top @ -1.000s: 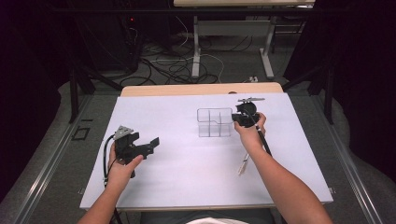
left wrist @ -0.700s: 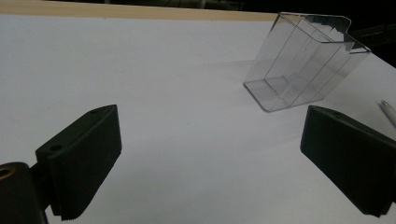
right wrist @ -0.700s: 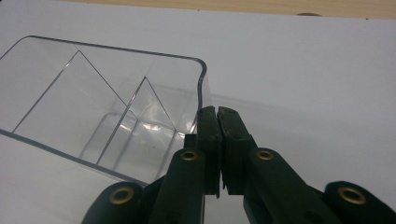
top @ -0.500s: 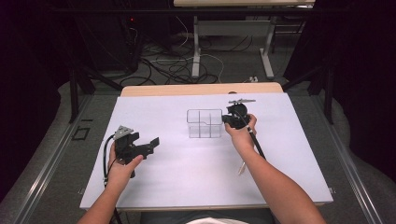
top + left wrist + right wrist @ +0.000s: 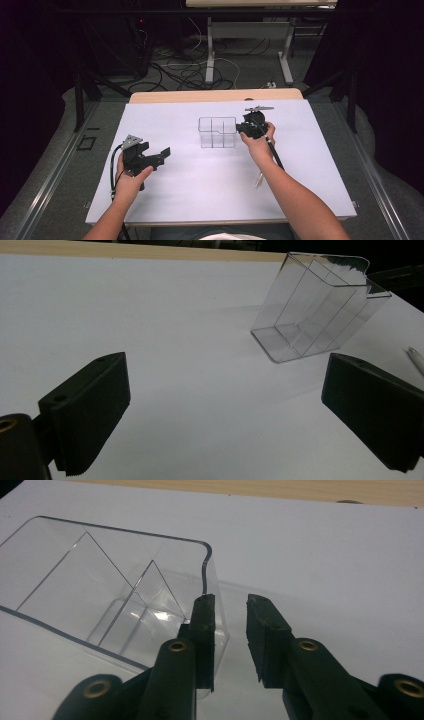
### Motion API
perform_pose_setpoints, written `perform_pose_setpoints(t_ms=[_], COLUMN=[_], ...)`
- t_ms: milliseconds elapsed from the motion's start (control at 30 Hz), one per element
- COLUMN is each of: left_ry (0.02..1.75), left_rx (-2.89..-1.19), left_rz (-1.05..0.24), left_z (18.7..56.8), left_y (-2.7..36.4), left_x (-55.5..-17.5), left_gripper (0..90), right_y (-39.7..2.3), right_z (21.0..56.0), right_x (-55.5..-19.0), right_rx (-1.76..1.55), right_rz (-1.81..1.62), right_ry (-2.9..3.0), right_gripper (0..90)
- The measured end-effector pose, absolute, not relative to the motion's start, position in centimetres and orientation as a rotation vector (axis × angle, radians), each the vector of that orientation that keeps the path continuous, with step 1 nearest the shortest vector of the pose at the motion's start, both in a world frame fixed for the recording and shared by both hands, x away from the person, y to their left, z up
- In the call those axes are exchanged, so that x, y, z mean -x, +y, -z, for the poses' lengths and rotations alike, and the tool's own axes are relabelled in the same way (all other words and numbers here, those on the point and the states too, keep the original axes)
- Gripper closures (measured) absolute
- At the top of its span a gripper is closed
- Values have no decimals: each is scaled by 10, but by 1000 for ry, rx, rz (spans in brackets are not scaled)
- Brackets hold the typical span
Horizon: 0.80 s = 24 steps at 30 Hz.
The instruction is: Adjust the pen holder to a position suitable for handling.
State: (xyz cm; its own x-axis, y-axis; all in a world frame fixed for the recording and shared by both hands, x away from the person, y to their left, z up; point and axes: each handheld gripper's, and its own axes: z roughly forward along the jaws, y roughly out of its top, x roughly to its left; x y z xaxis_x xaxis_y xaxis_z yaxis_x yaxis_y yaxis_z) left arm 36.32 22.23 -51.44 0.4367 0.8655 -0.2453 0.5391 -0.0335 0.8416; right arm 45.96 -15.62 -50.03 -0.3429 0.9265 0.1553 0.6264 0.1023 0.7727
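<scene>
Right gripper (image 5: 230, 605) jaws are just parting off the clear organizer's (image 5: 217, 132) wall, prob. repositioning done; left gripper (image 5: 150, 157) is idling wide apart.

Black hand-held gripper (image 5: 230, 640) jaws (brass screws), bare forearms.

Nothing legible anywhere: no lettering, label, brand or number on the clear plastic organizer (image 5: 217, 132), none on the white table (image 5: 200, 190), none on either black hand-held gripper.
</scene>
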Motion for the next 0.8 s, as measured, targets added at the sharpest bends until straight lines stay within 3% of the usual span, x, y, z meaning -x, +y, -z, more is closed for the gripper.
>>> perform_pose_setpoints(t_ms=[433, 500, 800], left_ry=[1228, 1229, 1230], left_rx=[-1703, -1704, -1703], left_rz=[-416, -416, -412], left_z=[515, 515, 515], left_y=[221, 222, 222], left_x=[-363, -363, -363], left_gripper=[53, 53, 54], right_y=[-169, -171, -175], right_z=[490, 487, 484], right_x=[-442, -439, -431], right_rx=[-1576, -1599, -1700], right_rz=[-1228, -1239, -1296], right_ry=[2042, 2063, 2038], right_gripper=[557, 490, 341])
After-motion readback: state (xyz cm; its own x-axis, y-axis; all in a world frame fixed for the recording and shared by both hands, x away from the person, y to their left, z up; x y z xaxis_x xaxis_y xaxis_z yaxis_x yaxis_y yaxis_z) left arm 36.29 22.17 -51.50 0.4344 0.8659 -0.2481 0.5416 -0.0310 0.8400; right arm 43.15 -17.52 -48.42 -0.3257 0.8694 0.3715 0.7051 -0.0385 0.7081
